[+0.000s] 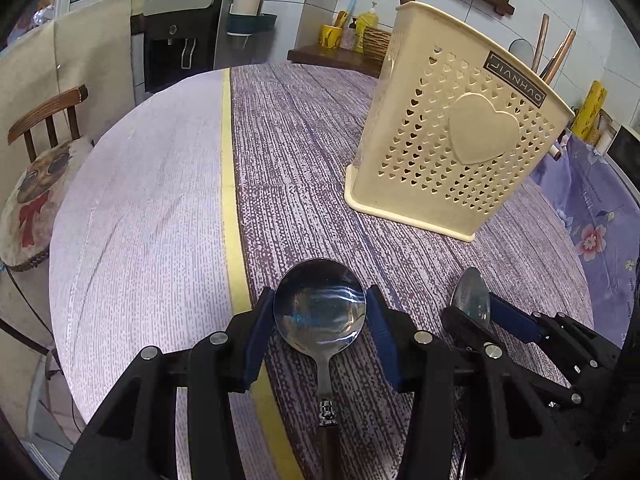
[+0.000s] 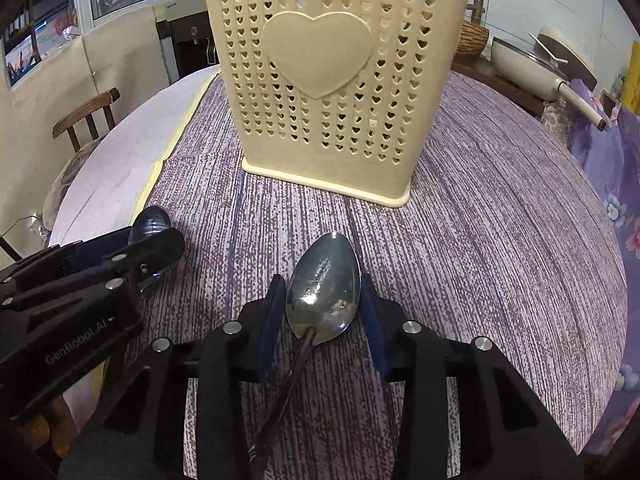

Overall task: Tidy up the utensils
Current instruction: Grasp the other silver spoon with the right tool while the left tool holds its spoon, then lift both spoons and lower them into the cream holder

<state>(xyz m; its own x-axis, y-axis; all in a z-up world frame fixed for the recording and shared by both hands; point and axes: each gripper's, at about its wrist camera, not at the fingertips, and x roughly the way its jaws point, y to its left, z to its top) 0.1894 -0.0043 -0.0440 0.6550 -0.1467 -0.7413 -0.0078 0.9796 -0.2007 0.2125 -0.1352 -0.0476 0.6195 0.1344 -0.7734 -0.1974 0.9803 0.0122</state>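
Round table (image 1: 132, 216) under a cloth: pale lilac on the left, a yellow stripe (image 1: 229, 184) running away from the camera, then a darker purple streaked weave to the right. Wooden chair (image 1: 48, 120) with a printed cushion at the table's left edge; water dispenser (image 1: 176, 36) and a paper roll behind it; a side shelf with a yellow cup and a woven basket at the back wall. From the right wrist view, a cream pan (image 2: 528, 64) with a long handle on a counter to the right, floral fabric below it. Cream utensil holder (image 1: 452, 132) stands upright on the dark part of the cloth, heart cut-outs, raised heart and a label on its face; wooden handles rise from its top. Left gripper (image 1: 320, 320) low over the cloth near the stripe, pointing toward the far edge, its blue pads on both sides of the bowl of a round spoon (image 1: 320, 304); the pads sit at the bowl's rim and appear to pinch it; the brown handle runs back under the camera. Right gripper (image 2: 323, 308) just beside it on the right, aimed at the holder (image 2: 332, 80), its pads likewise against the rim of a pointed oval spoon (image 2: 324, 292), apparently clamped; the thin dark stem trails back, angled left. Both spoons lie short of the holder, bowls up
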